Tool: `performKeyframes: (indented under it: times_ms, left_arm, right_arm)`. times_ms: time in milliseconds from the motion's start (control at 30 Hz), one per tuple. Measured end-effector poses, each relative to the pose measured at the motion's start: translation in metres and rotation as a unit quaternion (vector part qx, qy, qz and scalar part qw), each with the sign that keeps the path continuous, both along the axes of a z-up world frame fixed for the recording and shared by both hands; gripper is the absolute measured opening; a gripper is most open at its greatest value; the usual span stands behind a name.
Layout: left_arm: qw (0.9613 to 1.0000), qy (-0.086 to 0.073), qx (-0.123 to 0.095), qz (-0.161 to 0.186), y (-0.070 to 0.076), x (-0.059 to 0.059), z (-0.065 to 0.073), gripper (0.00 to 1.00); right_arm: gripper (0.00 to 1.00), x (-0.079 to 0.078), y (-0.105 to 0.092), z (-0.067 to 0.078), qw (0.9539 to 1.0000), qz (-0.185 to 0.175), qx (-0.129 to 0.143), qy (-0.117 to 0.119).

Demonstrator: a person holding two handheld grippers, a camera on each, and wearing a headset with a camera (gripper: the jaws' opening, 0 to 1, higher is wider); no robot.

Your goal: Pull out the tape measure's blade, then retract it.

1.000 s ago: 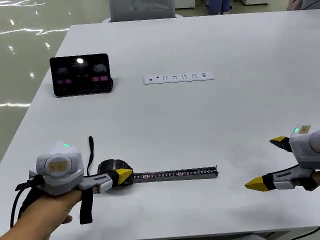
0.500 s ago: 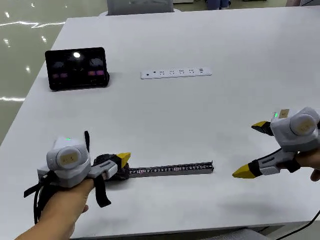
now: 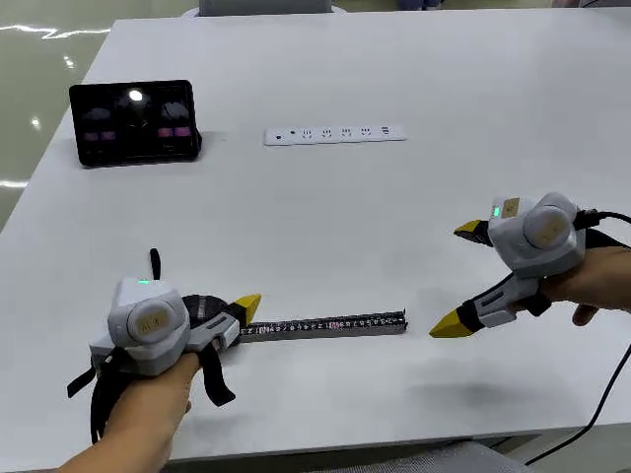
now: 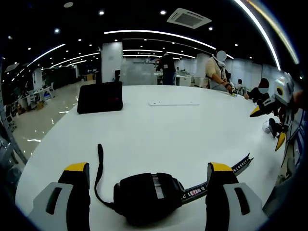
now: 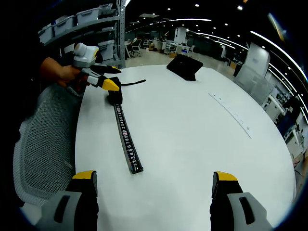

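Observation:
A black tape measure (image 3: pixel 200 309) lies near the table's front left, its blade (image 3: pixel 325 325) drawn out flat to the right. My left gripper (image 3: pixel 237 320) is open and straddles the case (image 4: pixel 149 196), a jaw on each side. My right gripper (image 3: pixel 455 277) hovers open just right of the blade's end hook (image 3: pixel 402 319), holding nothing. In the right gripper view the blade (image 5: pixel 126 144) runs away from my right gripper (image 5: pixel 154 175) toward the case (image 5: pixel 115 96) and the left gripper (image 5: pixel 103 79). The right gripper (image 4: pixel 268 129) appears at the far right of the left gripper view.
A black tablet-like screen (image 3: pixel 133 123) stands at the back left, and a white power strip (image 3: pixel 335 134) lies behind the middle. The white table's front edge (image 3: pixel 375 434) runs close under both grippers. A grey mesh chair (image 5: pixel 43 144) sits at that edge.
My right gripper has moved left and now sits close to the blade's end. The blade's drawn-out length looks the same. The left gripper stays at the case; the camera has shifted.

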State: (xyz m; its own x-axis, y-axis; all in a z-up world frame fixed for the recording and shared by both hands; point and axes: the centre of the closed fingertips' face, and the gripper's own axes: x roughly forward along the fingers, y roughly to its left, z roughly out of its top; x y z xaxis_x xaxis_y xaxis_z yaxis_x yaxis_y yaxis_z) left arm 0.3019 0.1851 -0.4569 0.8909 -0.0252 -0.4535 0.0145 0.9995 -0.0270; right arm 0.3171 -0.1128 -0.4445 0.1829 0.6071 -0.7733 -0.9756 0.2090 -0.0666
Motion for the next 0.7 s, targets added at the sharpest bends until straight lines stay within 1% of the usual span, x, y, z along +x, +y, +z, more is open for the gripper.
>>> performKeyframes:
  times_ms: [100, 133, 167, 267, 333, 400, 500, 567, 633, 700]
  left_arm:
    - [0.9999, -0.007, -0.007, 0.005, -0.002, 0.001, -0.004, 0.99]
    - [0.9999, -0.014, -0.005, 0.002, -0.003, 0.001, -0.006, 0.99]
    - [0.9999, -0.014, 0.008, 0.0, -0.001, 0.0, -0.01, 0.99]
    - [0.9999, -0.011, 0.009, 0.004, 0.001, -0.004, -0.018, 0.99]
    - [0.9999, -0.007, 0.011, 0.001, 0.0, -0.009, -0.022, 0.98]
    - [0.9999, -0.009, 0.008, 0.004, -0.001, -0.011, -0.023, 0.97]
    - [0.9998, -0.01, -0.006, 0.018, 0.0, -0.009, -0.022, 0.94]
    - [0.9996, -0.009, -0.012, 0.023, 0.0, -0.007, -0.021, 0.93]
    - [0.9994, -0.003, -0.019, 0.029, 0.0, -0.006, -0.021, 0.92]
    - [0.9995, -0.003, -0.015, 0.029, -0.001, -0.006, -0.02, 0.91]
  right_arm:
    - [0.99, -0.002, 0.006, -0.002, 0.9999, 0.016, -0.006, 0.002]
    - [0.99, -0.001, 0.007, -0.002, 0.9998, 0.02, -0.008, 0.002]
    - [0.99, -0.001, 0.01, -0.002, 0.9997, 0.022, -0.007, 0.003]
    - [0.99, 0.0, 0.014, -0.003, 0.9996, 0.026, -0.009, 0.004]
    - [0.99, 0.0, 0.016, -0.004, 0.9995, 0.029, -0.01, 0.004]
    - [0.99, -0.001, 0.017, -0.006, 0.9994, 0.032, -0.012, 0.005]
    - [0.99, -0.002, 0.018, -0.01, 0.9992, 0.037, -0.017, 0.007]
    - [0.99, -0.003, 0.019, -0.013, 0.9991, 0.038, -0.018, 0.01]
    - [0.99, -0.004, 0.02, -0.015, 0.9988, 0.042, -0.022, 0.01]
    - [0.99, -0.004, 0.021, -0.017, 0.9987, 0.045, -0.024, 0.01]
